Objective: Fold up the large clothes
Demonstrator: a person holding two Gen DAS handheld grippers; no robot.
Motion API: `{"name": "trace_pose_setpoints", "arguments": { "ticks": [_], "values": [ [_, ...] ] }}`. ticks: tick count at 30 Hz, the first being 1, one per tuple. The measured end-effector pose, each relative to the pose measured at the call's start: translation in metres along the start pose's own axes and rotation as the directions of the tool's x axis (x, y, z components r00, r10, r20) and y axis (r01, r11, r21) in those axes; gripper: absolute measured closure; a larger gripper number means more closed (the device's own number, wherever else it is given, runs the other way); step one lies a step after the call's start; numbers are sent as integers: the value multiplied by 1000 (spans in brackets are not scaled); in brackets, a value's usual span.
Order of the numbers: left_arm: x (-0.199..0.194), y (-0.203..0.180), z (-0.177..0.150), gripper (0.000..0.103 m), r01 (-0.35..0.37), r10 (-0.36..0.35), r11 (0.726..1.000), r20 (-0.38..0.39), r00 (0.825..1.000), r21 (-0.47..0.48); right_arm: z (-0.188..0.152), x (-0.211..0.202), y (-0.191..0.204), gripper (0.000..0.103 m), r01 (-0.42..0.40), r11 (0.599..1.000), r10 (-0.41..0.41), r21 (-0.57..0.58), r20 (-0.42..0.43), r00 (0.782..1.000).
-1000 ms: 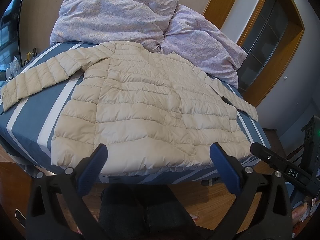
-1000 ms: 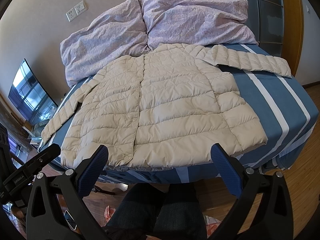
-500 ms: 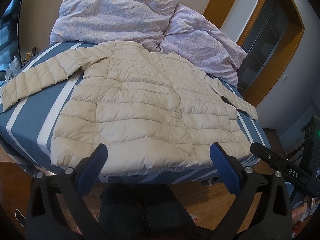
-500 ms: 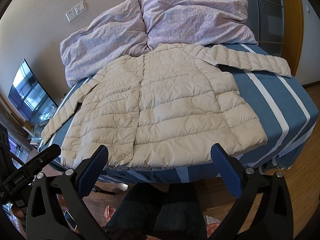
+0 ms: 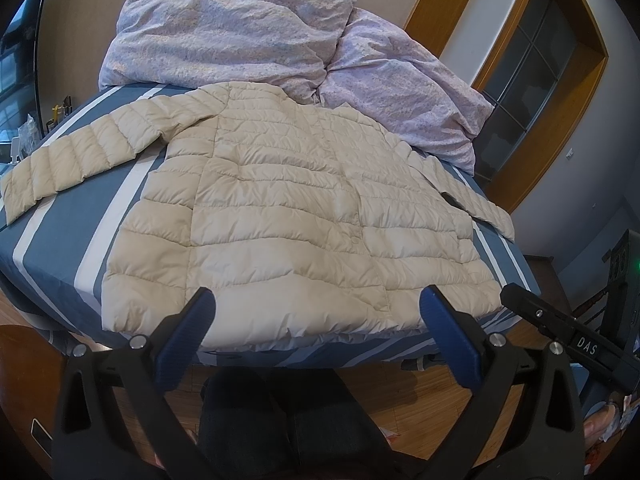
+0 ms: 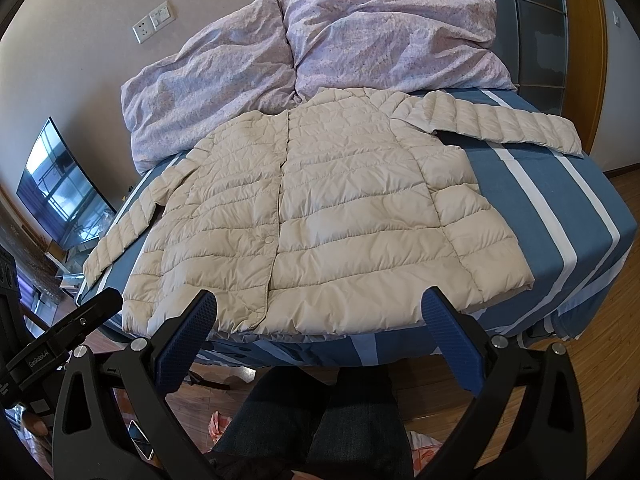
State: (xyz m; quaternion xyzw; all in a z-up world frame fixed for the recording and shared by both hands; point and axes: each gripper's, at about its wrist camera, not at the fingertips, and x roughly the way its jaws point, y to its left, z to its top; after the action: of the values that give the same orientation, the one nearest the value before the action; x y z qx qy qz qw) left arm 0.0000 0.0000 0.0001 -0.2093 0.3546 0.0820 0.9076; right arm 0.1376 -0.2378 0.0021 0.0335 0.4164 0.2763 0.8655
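Lying beyond gripper [image 5: 316, 320]: jacket [image 5: 296, 216]

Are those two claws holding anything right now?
Nothing. The left claw and right claw are open, short of the jacket lying flat on the bed.

Your cream quilted puffer jacket [image 5: 288, 216] [image 6: 320, 216] lies flat and front-up across the middle of both frames, its front closed, hem toward the bottom edge and collar toward the top. You see one sleeve [image 5: 80, 160] stretched out toward the left edge of the left wrist view. The other sleeve [image 5: 476, 200] runs down the jacket's right side there.
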Motion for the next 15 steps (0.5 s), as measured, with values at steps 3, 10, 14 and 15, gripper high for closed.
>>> {"name": "trace_pose_setpoints", "arguments": {
  "ticks": [3, 10, 14, 15],
  "values": [
    [0, 0, 0, 2, 1, -1, 1000, 0, 1000, 0, 0, 0, 0, 1, 1, 1000, -1, -1, 0, 1000],
    [0, 0, 0, 2, 1, -1, 1000, -1, 1000, -1, 3, 1, -2, 1, 0, 1000, 0, -1, -3, 1000],
    [0, 0, 0, 2, 1, -1, 1000, -1, 1000, 0, 0, 3, 2, 1, 2, 1000, -2, 0, -7, 1000],
    [0, 0, 0, 2, 1, -1, 1000, -3, 1000, -1, 0, 3, 3, 1, 3, 1000, -3, 3, -9, 1000]
  ]
}}
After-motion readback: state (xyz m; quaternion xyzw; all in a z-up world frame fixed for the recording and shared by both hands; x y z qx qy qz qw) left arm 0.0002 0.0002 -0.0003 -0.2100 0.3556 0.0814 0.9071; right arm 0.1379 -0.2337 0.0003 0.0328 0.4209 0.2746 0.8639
